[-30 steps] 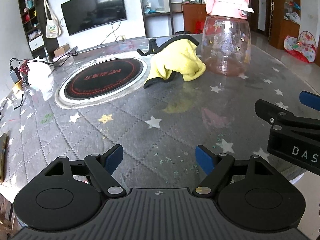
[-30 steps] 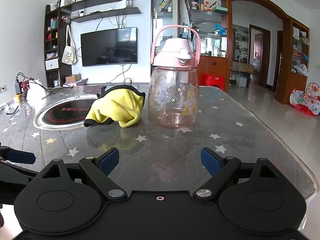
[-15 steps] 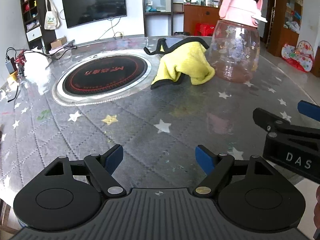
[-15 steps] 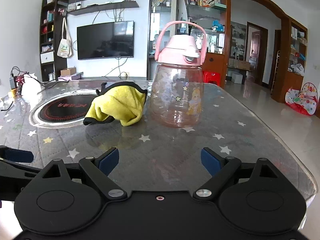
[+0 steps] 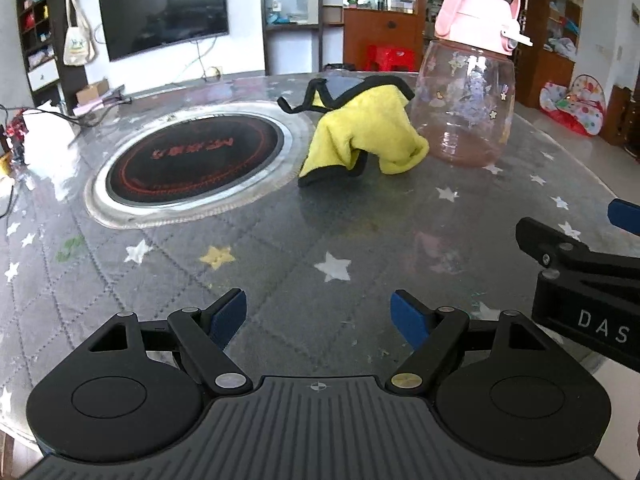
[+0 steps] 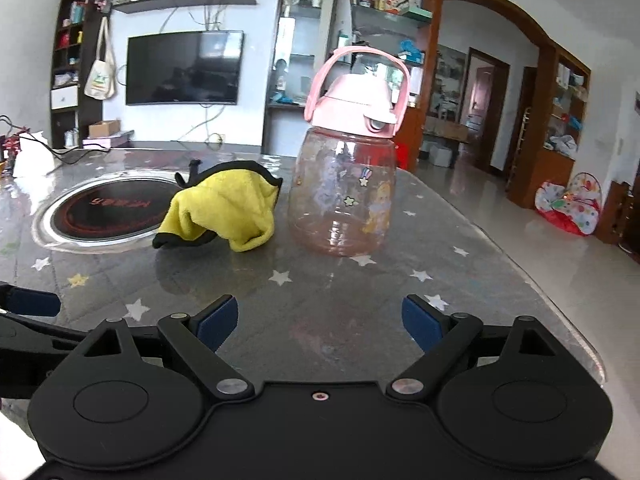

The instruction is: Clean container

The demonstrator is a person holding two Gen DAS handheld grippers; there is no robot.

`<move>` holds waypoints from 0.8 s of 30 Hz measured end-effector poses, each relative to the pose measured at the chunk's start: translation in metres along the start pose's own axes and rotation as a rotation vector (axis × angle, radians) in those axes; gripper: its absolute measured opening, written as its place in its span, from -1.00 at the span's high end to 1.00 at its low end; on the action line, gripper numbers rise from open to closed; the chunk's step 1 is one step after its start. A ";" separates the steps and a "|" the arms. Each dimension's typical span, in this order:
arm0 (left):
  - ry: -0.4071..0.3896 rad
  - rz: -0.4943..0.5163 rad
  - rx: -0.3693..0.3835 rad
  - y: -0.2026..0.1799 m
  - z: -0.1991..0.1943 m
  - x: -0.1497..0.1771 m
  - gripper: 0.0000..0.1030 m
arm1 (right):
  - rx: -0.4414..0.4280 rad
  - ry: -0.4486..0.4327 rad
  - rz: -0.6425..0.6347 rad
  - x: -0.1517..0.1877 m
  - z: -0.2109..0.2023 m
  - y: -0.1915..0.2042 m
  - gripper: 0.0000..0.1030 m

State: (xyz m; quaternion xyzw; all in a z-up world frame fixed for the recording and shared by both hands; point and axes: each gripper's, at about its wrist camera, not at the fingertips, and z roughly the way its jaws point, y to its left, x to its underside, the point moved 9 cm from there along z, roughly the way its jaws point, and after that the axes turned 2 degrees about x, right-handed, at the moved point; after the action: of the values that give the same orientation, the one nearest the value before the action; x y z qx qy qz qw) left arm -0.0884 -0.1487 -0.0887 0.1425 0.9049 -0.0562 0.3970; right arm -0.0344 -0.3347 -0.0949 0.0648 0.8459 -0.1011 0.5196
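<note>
A clear pink bottle with a pink lid and handle stands upright on the grey star-patterned table; it also shows in the right wrist view. A crumpled yellow cloth with black trim lies just left of the bottle, also seen in the right wrist view. My left gripper is open and empty, well short of the cloth. My right gripper is open and empty, short of the bottle, and part of it shows at the right edge of the left wrist view.
A round black induction hob is set into the table left of the cloth. Cables and small items lie at the table's far left. The table's right edge drops to the floor. A TV and shelves stand behind.
Both grippers have moved forward toward the cloth and bottle, which look larger now. Both stay open. The cloth and bottle have not moved.
</note>
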 end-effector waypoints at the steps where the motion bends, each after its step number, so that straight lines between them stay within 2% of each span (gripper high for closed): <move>1: 0.001 0.002 0.001 0.000 0.000 0.000 -0.56 | 0.003 0.001 -0.002 -0.001 0.000 0.001 -0.77; 12: -0.024 -0.014 -0.036 -0.016 -0.009 0.001 -0.56 | 0.004 -0.032 -0.037 -0.007 -0.003 0.005 -0.77; 24: -0.014 -0.023 -0.129 -0.017 0.000 -0.002 -0.56 | -0.097 -0.039 -0.007 -0.004 0.005 -0.008 -0.77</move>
State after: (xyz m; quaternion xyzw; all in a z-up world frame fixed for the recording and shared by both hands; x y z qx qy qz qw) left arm -0.0923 -0.1657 -0.0873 0.1056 0.9056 -0.0033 0.4108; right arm -0.0301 -0.3440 -0.0927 0.0346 0.8397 -0.0628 0.5384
